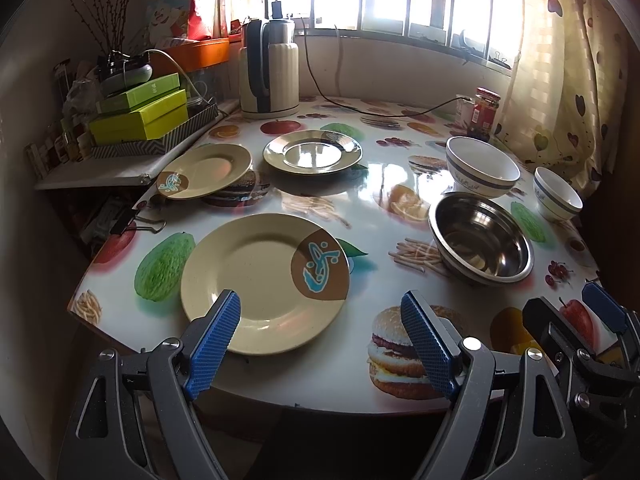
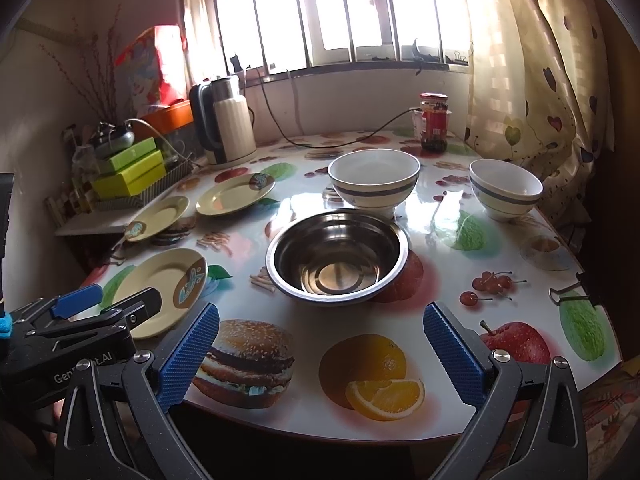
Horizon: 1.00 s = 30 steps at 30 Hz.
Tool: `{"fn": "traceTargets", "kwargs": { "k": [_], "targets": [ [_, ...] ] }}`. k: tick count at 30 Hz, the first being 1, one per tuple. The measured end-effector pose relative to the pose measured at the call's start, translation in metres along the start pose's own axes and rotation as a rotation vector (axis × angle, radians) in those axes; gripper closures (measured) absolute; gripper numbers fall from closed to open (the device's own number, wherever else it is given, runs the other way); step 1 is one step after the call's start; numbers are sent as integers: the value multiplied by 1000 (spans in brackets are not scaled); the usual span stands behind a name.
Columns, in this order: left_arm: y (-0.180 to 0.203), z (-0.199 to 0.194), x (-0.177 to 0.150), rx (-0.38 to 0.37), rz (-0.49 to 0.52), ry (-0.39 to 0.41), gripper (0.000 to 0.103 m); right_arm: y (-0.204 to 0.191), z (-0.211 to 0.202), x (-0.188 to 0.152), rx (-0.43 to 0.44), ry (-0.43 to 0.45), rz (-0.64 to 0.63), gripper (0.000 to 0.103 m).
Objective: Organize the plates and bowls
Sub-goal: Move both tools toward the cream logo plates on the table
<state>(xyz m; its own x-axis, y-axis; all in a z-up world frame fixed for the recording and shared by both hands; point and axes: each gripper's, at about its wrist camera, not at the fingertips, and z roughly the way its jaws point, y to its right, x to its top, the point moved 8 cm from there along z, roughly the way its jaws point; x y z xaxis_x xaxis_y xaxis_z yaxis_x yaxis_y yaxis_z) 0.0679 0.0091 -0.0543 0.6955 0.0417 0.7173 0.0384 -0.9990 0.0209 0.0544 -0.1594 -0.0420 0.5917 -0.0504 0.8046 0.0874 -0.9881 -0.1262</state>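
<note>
Presently, both grippers hover over the near edge of the table (image 1: 360, 176), which is covered in a glossy fruit-and-burger print. The left gripper (image 1: 320, 340) stands with its blue pads wide apart and nothing between them; its left pad overlaps the near rim of the large cream plate (image 1: 256, 280), though contact cannot be confirmed. The right gripper (image 2: 320, 352) is likewise spread wide and empty, poised above the printed burger and orange.

Plates: the large cream plate lies at the near left. A smaller cream plate (image 1: 204, 171) sits at the left edge, and a third plate (image 1: 313, 151) lies just beyond it toward the middle; the three are apart from one another.

Bowls: the steel bowl (image 2: 337, 255) sits centre-right, upright. Directly behind it stands the large white bowl (image 2: 374, 178) with a blue band, very close or touching. The small white bowl (image 2: 505, 189) stands apart to the right.

At the back, a kettle (image 1: 270, 68) and a jar (image 1: 485, 112) stand near the window.
</note>
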Motion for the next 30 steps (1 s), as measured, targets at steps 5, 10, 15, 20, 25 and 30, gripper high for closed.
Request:
{"fn": "traceTargets", "kwargs": {
  "k": [5, 10, 15, 20, 25, 30],
  "targets": [
    [0, 0, 0, 1, -2, 1, 20, 0, 0, 0, -1, 0, 0, 0],
    [0, 0, 0, 2, -1, 2, 20, 0, 0, 0, -1, 0, 0, 0],
    [0, 1, 1, 0, -2, 2, 20, -1, 0, 1, -2, 1, -2, 0],
    [0, -1, 5, 0, 1, 15, 20, -1, 0, 1, -3, 2, -5, 0],
    [-4, -1, 11, 1, -4, 28, 20, -4, 2, 5, -2, 15, -25, 0],
    [-14, -2, 21, 4, -27, 44, 20, -12, 4, 16, -3, 33, -61, 0]
  ]
}}
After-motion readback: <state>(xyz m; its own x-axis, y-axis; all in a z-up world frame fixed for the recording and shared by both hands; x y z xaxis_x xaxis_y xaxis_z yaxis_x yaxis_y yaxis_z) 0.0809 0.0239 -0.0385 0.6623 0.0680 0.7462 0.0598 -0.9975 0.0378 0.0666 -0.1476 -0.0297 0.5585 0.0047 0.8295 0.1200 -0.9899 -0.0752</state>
